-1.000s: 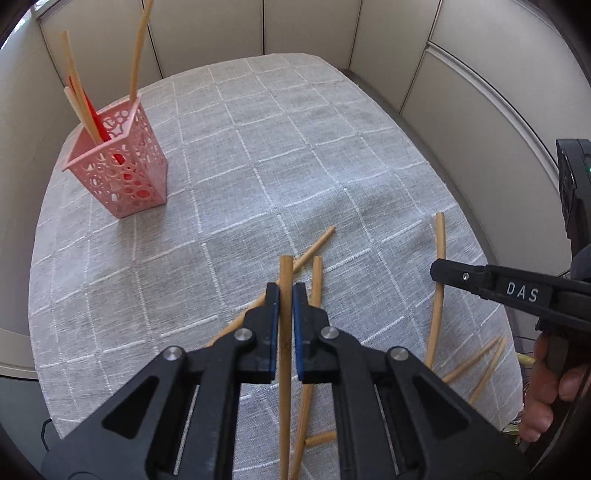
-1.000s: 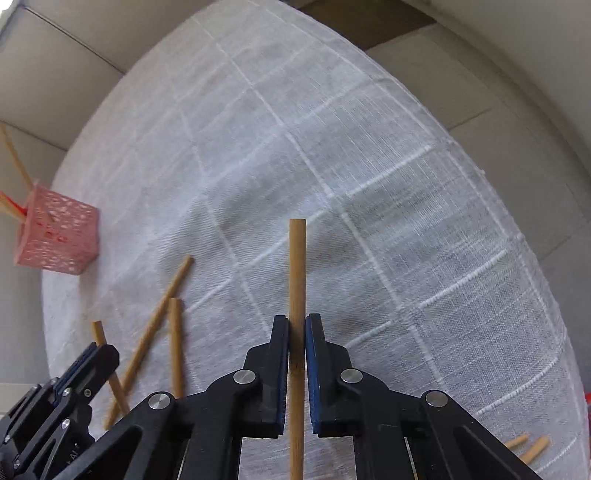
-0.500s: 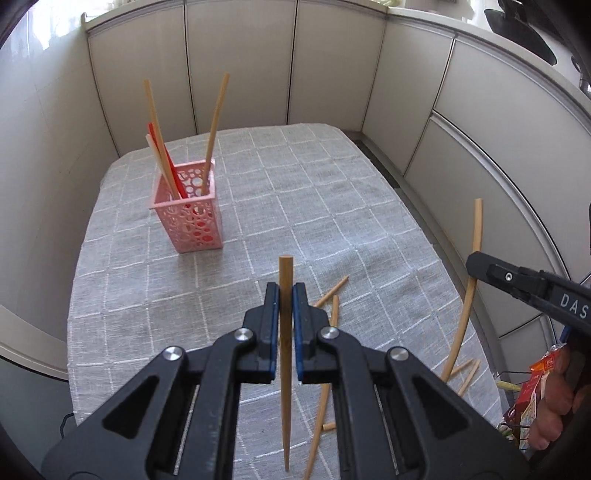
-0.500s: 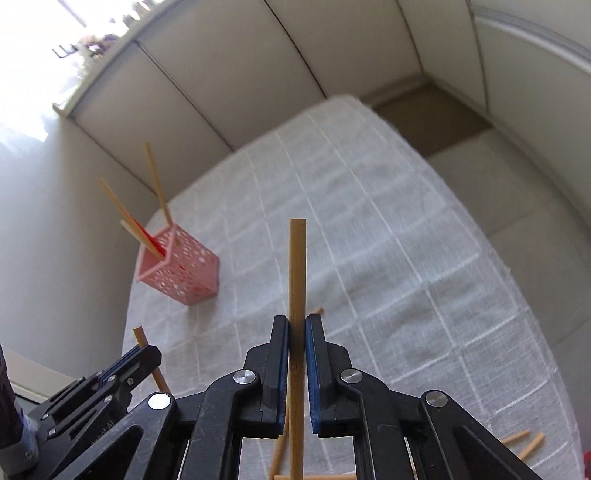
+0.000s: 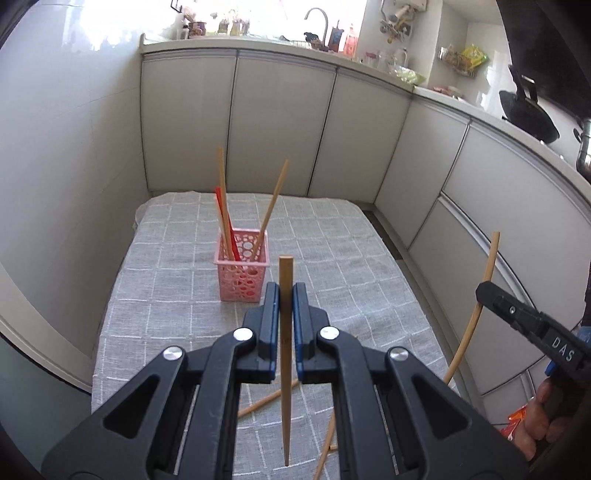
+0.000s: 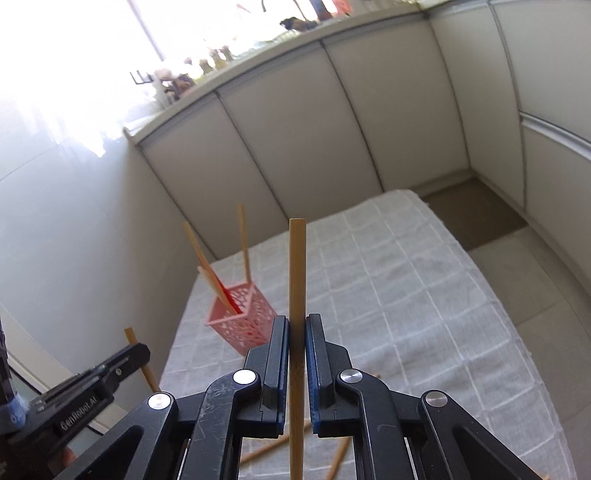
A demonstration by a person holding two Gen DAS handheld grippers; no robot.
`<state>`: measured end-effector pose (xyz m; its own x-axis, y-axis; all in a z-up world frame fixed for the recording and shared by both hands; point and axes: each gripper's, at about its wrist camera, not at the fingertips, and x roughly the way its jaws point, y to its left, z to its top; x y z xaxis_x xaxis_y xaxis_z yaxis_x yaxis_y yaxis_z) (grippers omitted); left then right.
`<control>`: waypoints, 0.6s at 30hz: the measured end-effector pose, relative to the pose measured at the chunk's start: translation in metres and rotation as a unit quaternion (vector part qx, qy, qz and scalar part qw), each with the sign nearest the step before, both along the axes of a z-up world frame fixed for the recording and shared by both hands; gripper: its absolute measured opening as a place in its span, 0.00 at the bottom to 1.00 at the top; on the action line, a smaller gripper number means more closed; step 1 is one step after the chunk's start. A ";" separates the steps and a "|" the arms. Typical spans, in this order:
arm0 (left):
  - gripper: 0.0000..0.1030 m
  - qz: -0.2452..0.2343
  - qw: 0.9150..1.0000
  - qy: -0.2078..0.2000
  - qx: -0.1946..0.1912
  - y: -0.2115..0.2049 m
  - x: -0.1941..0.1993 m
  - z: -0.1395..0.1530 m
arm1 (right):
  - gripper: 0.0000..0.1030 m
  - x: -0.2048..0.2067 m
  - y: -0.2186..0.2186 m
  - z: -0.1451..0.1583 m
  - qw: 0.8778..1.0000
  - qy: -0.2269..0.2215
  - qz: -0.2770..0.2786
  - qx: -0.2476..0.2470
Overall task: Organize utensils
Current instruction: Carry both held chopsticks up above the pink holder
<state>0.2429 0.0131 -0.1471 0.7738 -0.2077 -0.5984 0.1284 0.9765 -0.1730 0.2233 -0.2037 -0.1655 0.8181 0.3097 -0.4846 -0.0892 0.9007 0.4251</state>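
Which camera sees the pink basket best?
The left wrist view: the pink basket stands upright and whole, in front of the camera, with chopsticks in it. In the right wrist view the basket looks tilted and sits off to the left, its lower corner hidden behind the tongs.

A grey checked tablecloth covers the table. Behind its far edge runs a row of plain beige cabinet doors, which turns a corner and continues along the cloth's right side. Above the doors sits a pale countertop carrying a curved metal tap and small bottles. Farther right above the counter hangs a black wok.
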 end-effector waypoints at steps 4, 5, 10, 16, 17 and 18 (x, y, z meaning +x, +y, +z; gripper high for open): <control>0.08 0.025 0.999 -0.043 -0.020 0.019 -0.002 0.020 | 0.07 0.002 0.013 0.010 0.999 -0.029 0.017 -0.006; 0.08 0.031 0.998 -0.054 -0.024 0.023 -0.001 0.023 | 0.07 0.002 0.016 0.012 0.999 -0.034 0.021 -0.005; 0.08 0.048 0.994 -0.094 -0.030 0.033 0.012 0.038 | 0.07 0.020 0.033 0.030 0.998 -0.061 0.027 -0.011; 0.08 0.059 0.987 -0.146 -0.010 0.032 0.036 0.058 | 0.08 0.053 0.057 0.047 0.994 -0.097 0.033 -0.025; 0.08 0.060 0.986 -0.155 -0.007 0.032 0.042 0.061 | 0.08 0.061 0.061 0.048 0.994 -0.098 0.035 -0.025; 0.08 0.061 0.985 -0.163 -0.006 0.032 0.046 0.064 | 0.08 0.070 0.064 0.049 0.994 -0.100 0.037 -0.023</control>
